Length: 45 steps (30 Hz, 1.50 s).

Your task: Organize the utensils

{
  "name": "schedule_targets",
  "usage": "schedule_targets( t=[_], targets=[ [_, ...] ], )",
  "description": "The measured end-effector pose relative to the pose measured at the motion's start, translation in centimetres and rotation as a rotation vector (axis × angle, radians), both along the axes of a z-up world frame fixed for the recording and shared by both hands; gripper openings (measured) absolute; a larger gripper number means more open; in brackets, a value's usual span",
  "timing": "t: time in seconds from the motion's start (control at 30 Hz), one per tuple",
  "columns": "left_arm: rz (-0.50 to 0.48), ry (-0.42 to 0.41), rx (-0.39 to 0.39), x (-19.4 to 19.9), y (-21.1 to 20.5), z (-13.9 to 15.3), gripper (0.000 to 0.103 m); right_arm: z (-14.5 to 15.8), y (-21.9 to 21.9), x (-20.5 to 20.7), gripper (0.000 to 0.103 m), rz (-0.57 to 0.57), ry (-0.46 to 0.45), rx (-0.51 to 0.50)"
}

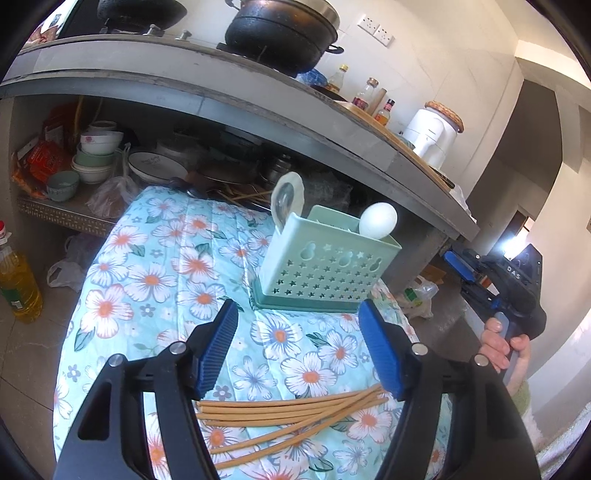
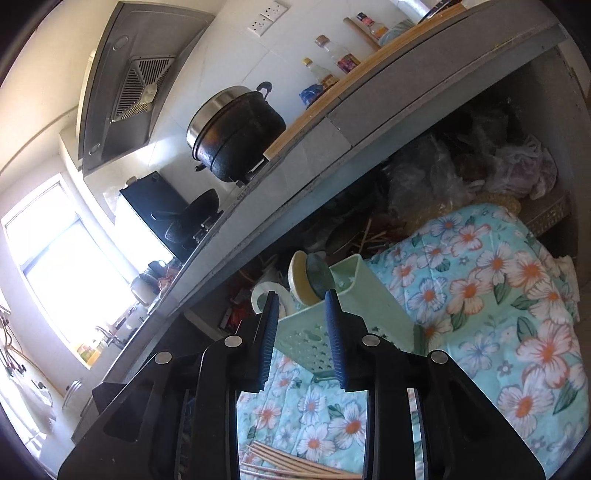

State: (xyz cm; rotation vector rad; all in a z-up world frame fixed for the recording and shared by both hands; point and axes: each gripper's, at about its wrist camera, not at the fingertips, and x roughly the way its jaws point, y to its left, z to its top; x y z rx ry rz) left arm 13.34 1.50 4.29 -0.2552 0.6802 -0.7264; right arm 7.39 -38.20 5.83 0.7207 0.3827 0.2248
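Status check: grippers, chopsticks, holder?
Left gripper open, empty. Right gripper open, empty, facing green holder. Chopsticks loose on floral cloth. Nothing blocking.

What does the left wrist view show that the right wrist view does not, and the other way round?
Only the left wrist view shows the stacked bowls, the oil bottle and the white kettle. Only the right wrist view shows the range hood and the window. Both show the green utensil holder, the chopsticks and the black pot.

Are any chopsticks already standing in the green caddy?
No; the chopsticks all lie on the floral cloth, outside the green caddy.
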Motion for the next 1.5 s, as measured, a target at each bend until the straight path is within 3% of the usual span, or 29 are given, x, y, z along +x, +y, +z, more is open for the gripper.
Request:
schedule_targets(
  t=[0.23,0.43,0.57,0.93,1.07,1.27,1.5],
  targets=[
    [-0.039,-0.013,0.057,-0.9,-1.8,-0.5,0.069,-2.1,2.7,-3.3,0.045,0.037,0.137,-0.140],
    [-0.039,-0.024,0.198,-1.5,-3.8,-1.9,0.072,-6.0,5.6,-5.7,0.053,0.016,0.338,-0.297],
    [-0.037,-0.019,0.311,-1.8,-5.3,-3.5,0.073,-7.9,6.9,-6.5,0.061,-0.009,0.411,-0.347],
    [-0.030,-0.083,0.544,-2.8,-9.7,-7.4,0.073,-9.3,7.6,-7.5,0.064,0.016,0.434,-0.311],
    [-0.088,-0.117,0.610,-4.3,-10.9,-8.8,0.073,-9.4,7.0,-7.9,0.064,0.004,0.437,-0.286],
    [-0.154,-0.162,0.623,-6.9,-11.0,-10.1,0.073,-10.0,6.2,-8.2,0.064,-0.007,0.442,-0.251],
    [-0.196,-0.113,0.568,-7.4,-10.0,-9.8,0.073,-10.4,6.1,-8.0,0.064,0.000,0.450,-0.239]
  ],
)
